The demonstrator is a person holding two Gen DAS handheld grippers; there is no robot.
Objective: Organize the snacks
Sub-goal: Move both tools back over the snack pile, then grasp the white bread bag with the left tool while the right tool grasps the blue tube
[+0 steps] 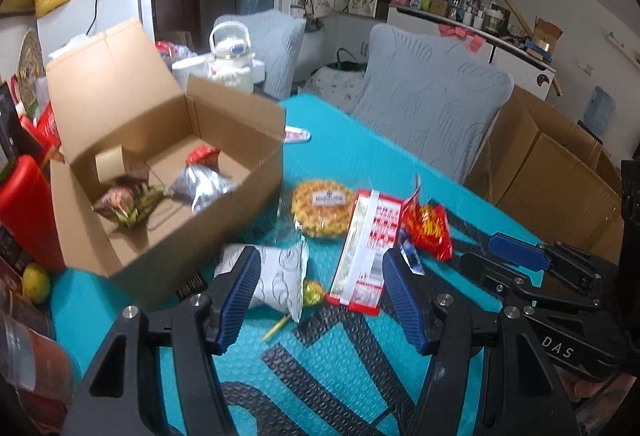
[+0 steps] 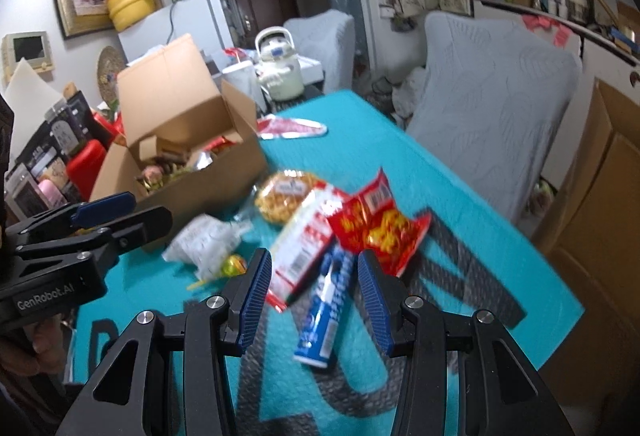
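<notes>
Snacks lie loose on the turquoise bubble-textured bench (image 1: 348, 164), just beside the open brown cardboard box (image 1: 168, 196), which already holds a silver foil pouch (image 1: 204, 186) and a brownish wrapped packet (image 1: 128, 202).

The left gripper (image 1: 320, 296) hangs over the near edge of the pile with its jaws released and empty; between them in its view sit the white crinkled bag (image 1: 276, 276), a small yellow-wrapped lollipop (image 1: 310, 292) and the long red-and-white flat packet (image 1: 366, 248).

The right gripper (image 2: 316, 292) is also released and empty, its jaws parted on either side of the blue-and-white tube-shaped packet (image 2: 328, 308), which lies partly under the red-and-white packet and touches the red crinkly chip bag (image 2: 380, 224). A round yellow waffle-like snack in clear wrap (image 2: 286, 198) rests nearest the box.

The step in hand looks like a pick of the blue tube. To do it well, I would lower the right jaws squarely across the tube's narrow width, near its free lower end, so the pads avoid the overlapping packet and chip bag. Closing gently matters, since crushing is likely with such packaging. Lifting straight up before swinging toward the box should stop the neighbours from dragging along. The left gripper is best kept clear of the right one's path to the box.
</notes>
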